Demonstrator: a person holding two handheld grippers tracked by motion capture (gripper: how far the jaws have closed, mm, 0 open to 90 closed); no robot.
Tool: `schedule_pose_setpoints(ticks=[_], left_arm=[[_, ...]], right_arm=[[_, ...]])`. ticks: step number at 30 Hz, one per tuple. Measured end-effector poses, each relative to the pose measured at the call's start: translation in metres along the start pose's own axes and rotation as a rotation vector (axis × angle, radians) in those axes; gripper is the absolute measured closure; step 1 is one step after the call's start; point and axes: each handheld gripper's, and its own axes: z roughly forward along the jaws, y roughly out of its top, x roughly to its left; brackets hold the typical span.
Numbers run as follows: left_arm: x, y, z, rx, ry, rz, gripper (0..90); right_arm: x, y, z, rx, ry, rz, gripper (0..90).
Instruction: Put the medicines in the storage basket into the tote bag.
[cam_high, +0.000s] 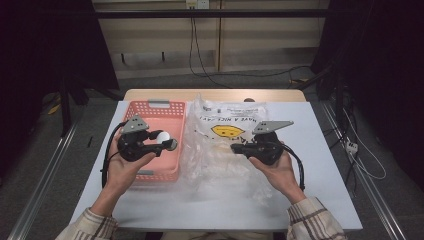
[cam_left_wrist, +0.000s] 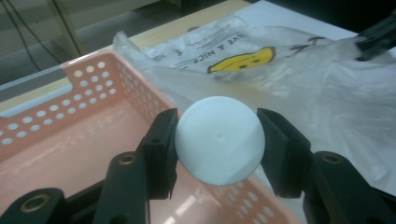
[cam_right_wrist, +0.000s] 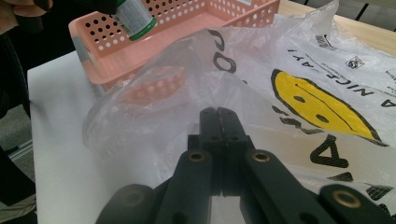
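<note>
My left gripper (cam_high: 169, 142) is shut on a small bottle (cam_high: 163, 137) with a white round end (cam_left_wrist: 218, 139). In the right gripper view the bottle (cam_right_wrist: 134, 17) shows a white and green label. It hangs over the pink perforated basket (cam_high: 156, 107), near the basket's right side. A clear plastic bag (cam_high: 225, 131) with a yellow smiley face lies right of the basket. My right gripper (cam_high: 236, 148) has its jaws shut (cam_right_wrist: 219, 122) on the bag's film, which stands raised toward the basket (cam_right_wrist: 154, 44).
The white table (cam_high: 200, 205) has bare room in front of the basket and bag and at the far right. A wooden edge (cam_high: 215, 94) runs along the back. Cables trail from both grippers toward the person's forearms.
</note>
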Motion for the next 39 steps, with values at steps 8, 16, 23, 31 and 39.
schedule_pose_setpoints(ticks=[8, 16, 23, 31, 39], left_arm=[[-0.024, 0.007, -0.003, -0.030, -0.053, 0.033, 51.1], [-0.046, 0.011, 0.005, -0.023, -0.103, 0.052, 51.0], [-0.066, 0.014, 0.012, -0.019, -0.152, 0.091, 51.0], [-0.093, 0.017, 0.039, 0.028, -0.215, 0.126, 51.0], [-0.109, 0.010, 0.083, 0.090, -0.230, 0.132, 51.0]], right_arm=[[0.000, -0.001, 0.002, 0.007, 0.006, -0.002, 90.0], [-0.001, -0.002, 0.002, 0.007, 0.013, 0.009, 90.0], [-0.001, -0.002, 0.002, 0.005, 0.020, 0.014, 90.0], [0.001, -0.004, 0.003, 0.014, 0.023, 0.010, 90.0], [-0.001, -0.007, 0.000, 0.012, 0.021, 0.021, 90.0]])
